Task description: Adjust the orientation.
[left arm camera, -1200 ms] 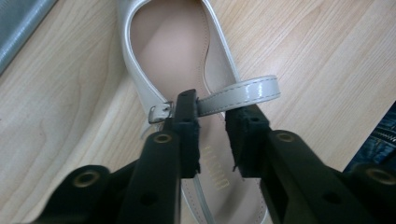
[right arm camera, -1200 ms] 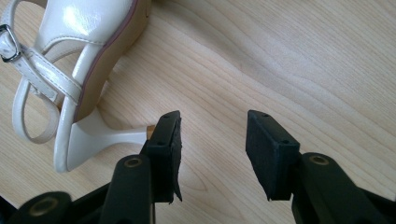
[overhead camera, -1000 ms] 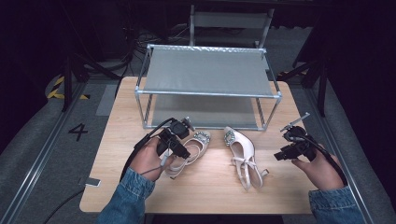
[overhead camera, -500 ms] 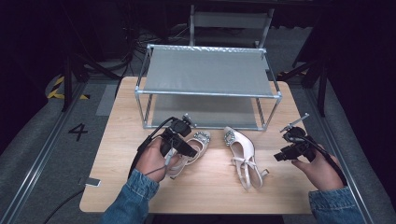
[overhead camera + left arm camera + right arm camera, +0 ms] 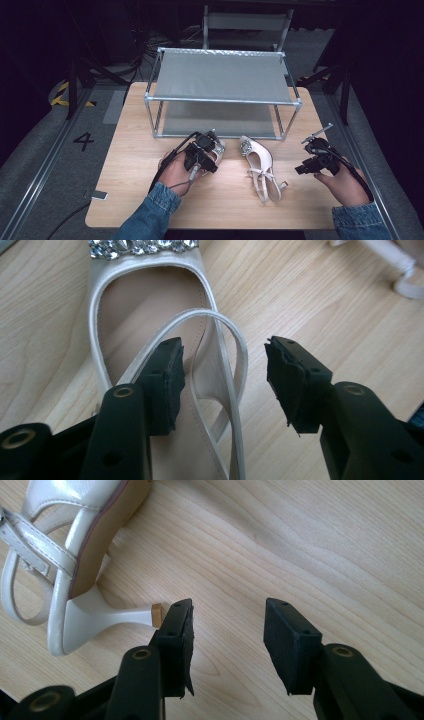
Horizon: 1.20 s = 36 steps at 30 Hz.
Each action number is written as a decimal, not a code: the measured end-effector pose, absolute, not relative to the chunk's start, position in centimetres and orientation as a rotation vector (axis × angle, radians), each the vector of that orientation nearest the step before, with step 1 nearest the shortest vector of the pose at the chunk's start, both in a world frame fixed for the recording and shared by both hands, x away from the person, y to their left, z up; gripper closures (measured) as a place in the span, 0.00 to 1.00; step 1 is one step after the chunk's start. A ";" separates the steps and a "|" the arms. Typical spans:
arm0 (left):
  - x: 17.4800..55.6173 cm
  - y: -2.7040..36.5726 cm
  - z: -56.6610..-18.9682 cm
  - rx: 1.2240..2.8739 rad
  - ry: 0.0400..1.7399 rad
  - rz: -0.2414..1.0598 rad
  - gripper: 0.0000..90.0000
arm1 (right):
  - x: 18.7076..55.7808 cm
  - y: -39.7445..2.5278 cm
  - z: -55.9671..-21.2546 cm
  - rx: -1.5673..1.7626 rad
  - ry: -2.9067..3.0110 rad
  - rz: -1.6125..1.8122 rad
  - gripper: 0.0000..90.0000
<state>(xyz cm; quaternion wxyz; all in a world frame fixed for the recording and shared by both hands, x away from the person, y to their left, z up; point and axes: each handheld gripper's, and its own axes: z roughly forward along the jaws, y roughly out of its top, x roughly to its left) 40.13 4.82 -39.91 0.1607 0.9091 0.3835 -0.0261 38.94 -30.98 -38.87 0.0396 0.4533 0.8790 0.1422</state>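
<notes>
While the number 4 (image 5: pixel 83 141) is painted on the floor at 9 o'clock of the table (image 5: pixel 125 200), the left gripper (image 5: pixel 222 372) stands open around the left shoe's (image 5: pixel 150 315) strap. The right gripper (image 5: pixel 227 630) is open and holds nothing, with the right shoe's (image 5: pixel 80 540) heel at its 9 o'clock. The two-level rack (image 5: pixel 225 75) holds nothing.

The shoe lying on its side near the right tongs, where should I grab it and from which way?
Probably take the tipped shoe by its thin heel stem, coming in from the right tongs' side. In the right gripper view the heel lies level just above the table, its tip pointing at the open jaws with nothing between. The loose ankle strap would likely slip.
</notes>
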 end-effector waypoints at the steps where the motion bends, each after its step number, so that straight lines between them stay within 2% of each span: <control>1: 40.2 4.6 -40.2 2.607 1.106 -0.067 0.56 | 38.9 -31.0 -38.9 1.383 2.696 0.437 0.61; 17: 40.3 2.8 -42.0 2.712 1.090 0.026 0.78 | 38.5 -31.6 -39.3 1.409 2.692 0.423 0.61; 19: 40.3 2.8 -42.0 2.714 1.091 0.058 0.88 | 38.5 -31.6 -39.3 1.403 2.694 0.422 0.61; 21: 40.2 2.9 -41.8 2.706 1.095 0.083 0.93 | 38.5 -31.6 -39.3 1.408 2.694 0.419 0.61; 36: 40.6 6.0 -39.0 2.580 1.159 0.146 0.95 | 38.8 -31.4 -39.5 1.408 2.703 0.424 0.61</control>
